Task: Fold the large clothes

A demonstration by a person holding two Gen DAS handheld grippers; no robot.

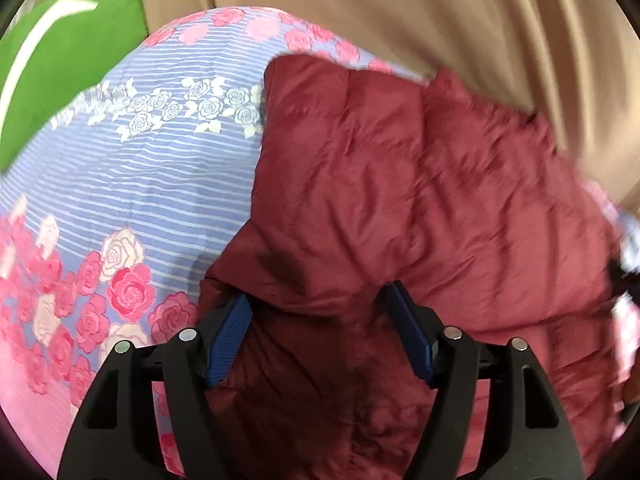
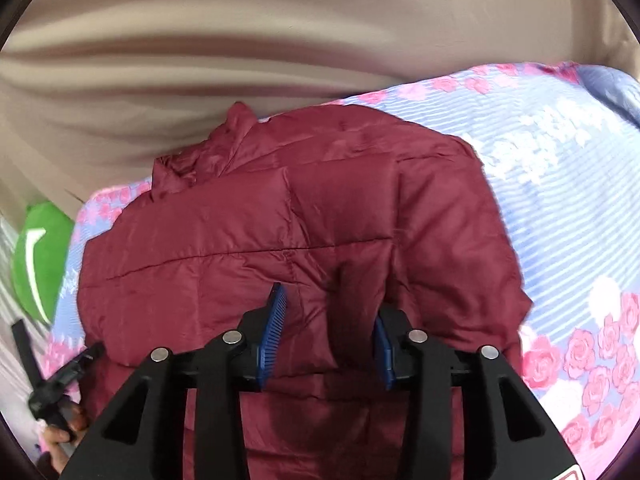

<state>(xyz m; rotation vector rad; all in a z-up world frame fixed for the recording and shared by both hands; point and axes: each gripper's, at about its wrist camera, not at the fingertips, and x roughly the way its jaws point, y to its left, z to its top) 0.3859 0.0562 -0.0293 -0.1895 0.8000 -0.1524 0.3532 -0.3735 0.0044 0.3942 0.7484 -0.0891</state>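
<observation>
Left gripper with jaws spread over the near hem, nothing pinched; right gripper likewise parted, a ridge of fabric between the pads but unclamped. The maroon puffer jacket lies bunched on the floral bedsheet, partly folded at best (sleeves unclear). Beyond, the beige curtain.

Bed with rose-printed striped sheet; maroon quilted jacket lies on it; green cushion at its edge.

I find no readable text, label, brand or number on anything before my jaws in either view.
</observation>
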